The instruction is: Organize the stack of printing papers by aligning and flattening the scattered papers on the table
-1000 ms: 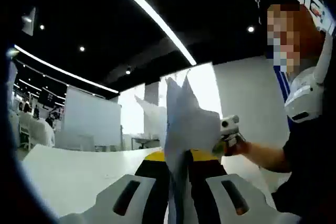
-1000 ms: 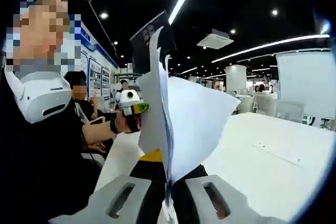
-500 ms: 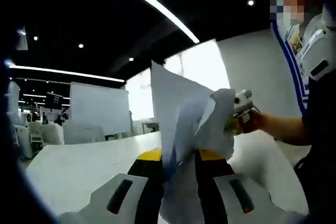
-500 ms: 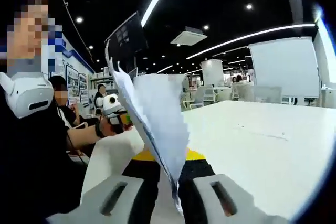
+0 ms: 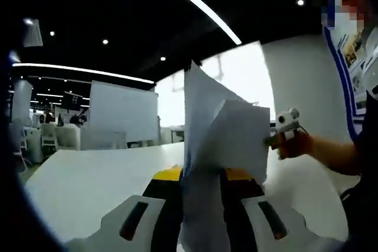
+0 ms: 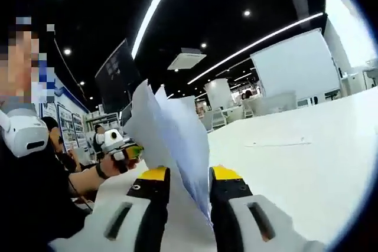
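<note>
You've got both grippers raised above the white table, angled upward. Your left gripper is clamped on the papers, thin white sheets fanned unevenly, corners jutting at different heights. Your right gripper pinches the same papers between its yellow-tipped jaws. Your hand sits just right of the sheets. A flat whiteboard stands beyond the table.

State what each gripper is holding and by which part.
Both hold the same sheaf of papers, lifted off the white table: the left gripper and the right gripper each pinch an edge between their jaws.
</note>
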{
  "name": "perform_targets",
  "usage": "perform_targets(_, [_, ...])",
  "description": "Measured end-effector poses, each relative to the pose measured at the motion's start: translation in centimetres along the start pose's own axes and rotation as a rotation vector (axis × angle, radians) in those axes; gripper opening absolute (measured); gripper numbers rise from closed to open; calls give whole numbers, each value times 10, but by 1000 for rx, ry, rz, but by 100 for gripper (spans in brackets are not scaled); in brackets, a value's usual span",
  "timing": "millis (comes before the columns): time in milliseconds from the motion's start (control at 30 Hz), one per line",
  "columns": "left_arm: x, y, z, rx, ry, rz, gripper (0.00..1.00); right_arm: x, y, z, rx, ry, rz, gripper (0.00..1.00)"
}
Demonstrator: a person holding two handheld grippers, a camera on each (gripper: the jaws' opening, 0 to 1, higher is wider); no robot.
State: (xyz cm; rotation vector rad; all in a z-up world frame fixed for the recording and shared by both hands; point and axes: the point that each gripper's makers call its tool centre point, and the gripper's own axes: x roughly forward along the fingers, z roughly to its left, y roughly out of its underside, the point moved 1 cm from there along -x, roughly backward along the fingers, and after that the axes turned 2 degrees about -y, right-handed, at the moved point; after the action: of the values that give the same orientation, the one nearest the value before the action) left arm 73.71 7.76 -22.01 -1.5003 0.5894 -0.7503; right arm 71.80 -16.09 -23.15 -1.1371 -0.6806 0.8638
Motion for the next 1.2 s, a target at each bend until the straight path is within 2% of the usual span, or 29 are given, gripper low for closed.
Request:
perform_targets(67, [2, 11, 2, -30, -16, 33, 28, 0, 1, -1, 5, 7, -10, 24])
perform_targets(167, [4, 18, 3, -20, -27, 57, 28, 1, 1, -2, 8, 11, -19, 25])
perform_targets(367, [1, 12, 0, -14, -10, 47, 27, -1, 2, 0, 10, -6, -20, 25])
perform_targets(433, [1, 14, -1, -17, -5, 50, 26, -1, 6, -3, -14, 19, -1, 25])
perform_targets(500, [3, 22, -3, -43, 11, 73, 25, -1, 11, -7, -47, 48, 22, 22])
perform_targets(600, [3, 24, -3, -57, 8, 77, 25, 0, 16, -6, -63, 52, 42, 18])
perform_targets(667, [3, 26, -2, -64, 0, 84, 23, 0, 20, -6, -95, 64, 65, 10])
perform_targets(733, [2, 22, -3, -71, -8, 85, 17, 1, 19, -3, -131, 62, 71, 7])
perform_targets(767, [2, 18, -3, -58, -15, 67, 14, 2, 18, -1, -138, 59, 68, 5])
perform_targets(900, [-1, -2, -6, -2, -33, -3, 11, 7, 1, 9, -183, 54, 13, 0])
perform_targets(1000, [-5, -13, -9, 12, -42, -25, 10, 11, -10, 14, -219, 78, -2, 0])
perform_targets(1067, [-6, -6, -6, -1, -56, 9, 13, 13, -8, 9, -248, 117, 29, 2])
perform_targets(1133, [-7, 10, -3, -38, -65, 74, 23, 12, 1, 0, -257, 153, 72, 12])
perform_targets(1167, [-8, 18, -2, -56, -67, 106, 28, 12, 6, -4, -227, 165, 92, 14])
perform_targets(1200, [-7, 29, 0, -61, -57, 126, 28, 13, 16, -8, -148, 144, 110, 14])
